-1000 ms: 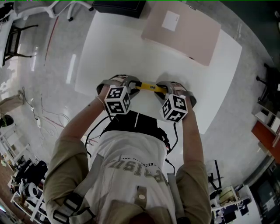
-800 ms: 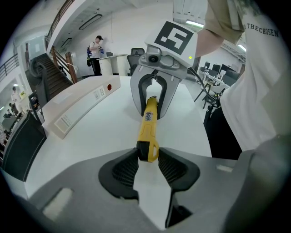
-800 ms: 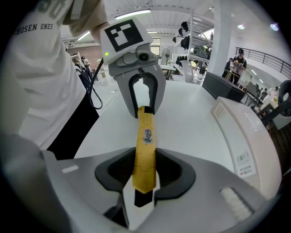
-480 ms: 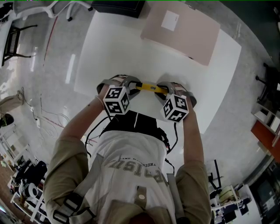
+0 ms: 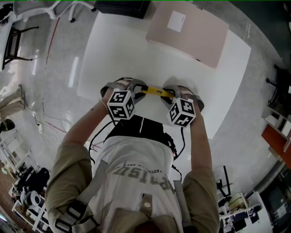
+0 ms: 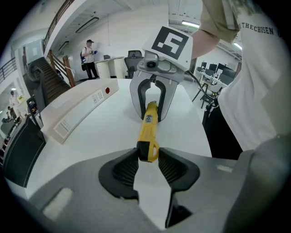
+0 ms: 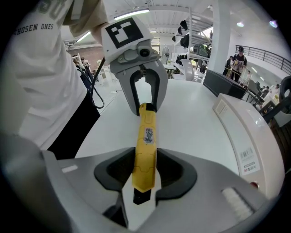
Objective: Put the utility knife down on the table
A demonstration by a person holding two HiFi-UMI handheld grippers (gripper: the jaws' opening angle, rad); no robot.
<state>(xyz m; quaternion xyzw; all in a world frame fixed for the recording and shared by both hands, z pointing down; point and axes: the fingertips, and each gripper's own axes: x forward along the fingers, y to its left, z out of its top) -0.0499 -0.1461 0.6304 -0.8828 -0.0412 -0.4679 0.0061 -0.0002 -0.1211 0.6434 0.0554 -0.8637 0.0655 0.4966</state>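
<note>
utility knife (image 7: 146,132), yellow, sticker illegible: one end clamped in left tongs (image 6: 148,158); right tongs (image 7: 144,172) just easing open, jaws touching its sides. shirt (image 7: 41,82) printed "chosen ones".

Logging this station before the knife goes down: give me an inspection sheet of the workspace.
Surface: white table, no spills seen.
Job's things: yellow utility knife spans both tools near the table's near edge; resting or lifted, cannot tell.
Clutter: flat pink box and dark case at the far side.
Tools: left tool clamps one end; right tool pads touch the other end, jaws just eased wider.
Cables: black lead by the person's front; wires on the floor.
Surroundings: glossy floor, bystander far off.
</note>
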